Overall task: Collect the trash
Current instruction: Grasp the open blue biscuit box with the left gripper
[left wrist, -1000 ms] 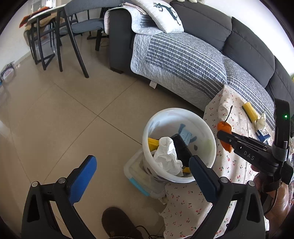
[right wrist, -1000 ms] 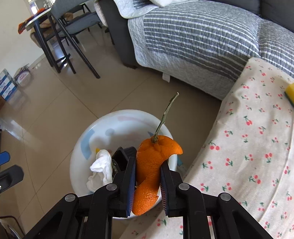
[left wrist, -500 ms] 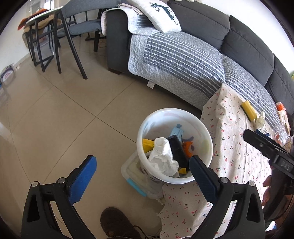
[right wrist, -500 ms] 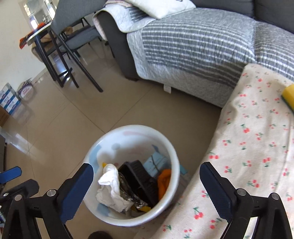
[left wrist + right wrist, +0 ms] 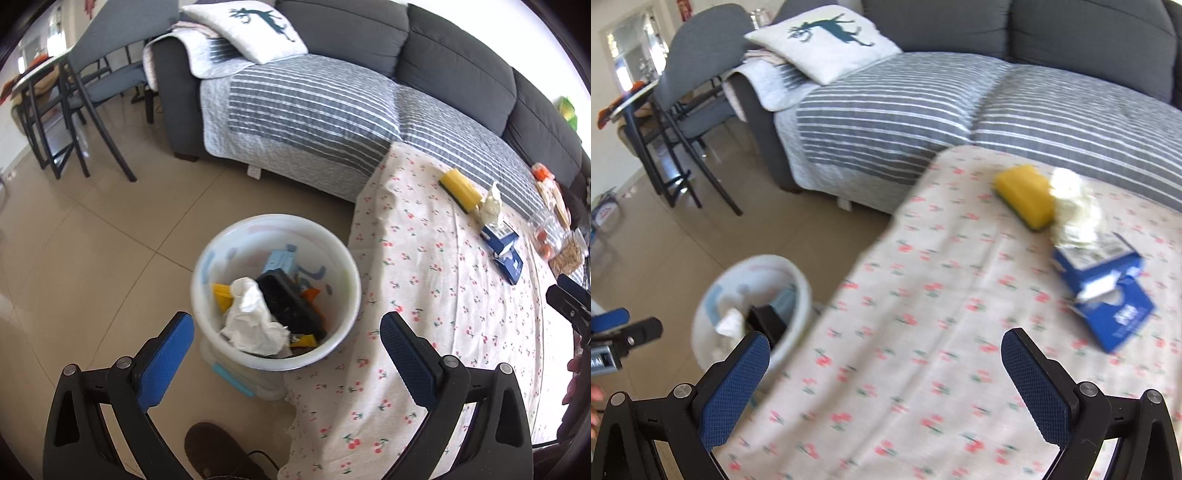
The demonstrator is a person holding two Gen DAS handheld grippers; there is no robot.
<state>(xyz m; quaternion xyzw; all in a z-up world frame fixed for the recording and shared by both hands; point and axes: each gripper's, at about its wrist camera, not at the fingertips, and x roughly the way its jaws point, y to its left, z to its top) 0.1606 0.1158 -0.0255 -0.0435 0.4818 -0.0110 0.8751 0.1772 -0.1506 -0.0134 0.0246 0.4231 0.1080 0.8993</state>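
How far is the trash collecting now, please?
Done: the bin already holds orange peel and a tissue. In hand: nothing; the right gripper has just opened and is empty. Left: the crumpled tissue and blue boxes on the tablecloth.

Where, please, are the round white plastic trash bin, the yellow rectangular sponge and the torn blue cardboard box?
Round white plastic trash bin (image 5: 343, 254): left wrist view, far rim.
Yellow rectangular sponge (image 5: 1025, 194): right wrist view, top face.
Torn blue cardboard box (image 5: 1123, 314): right wrist view, blue flap.
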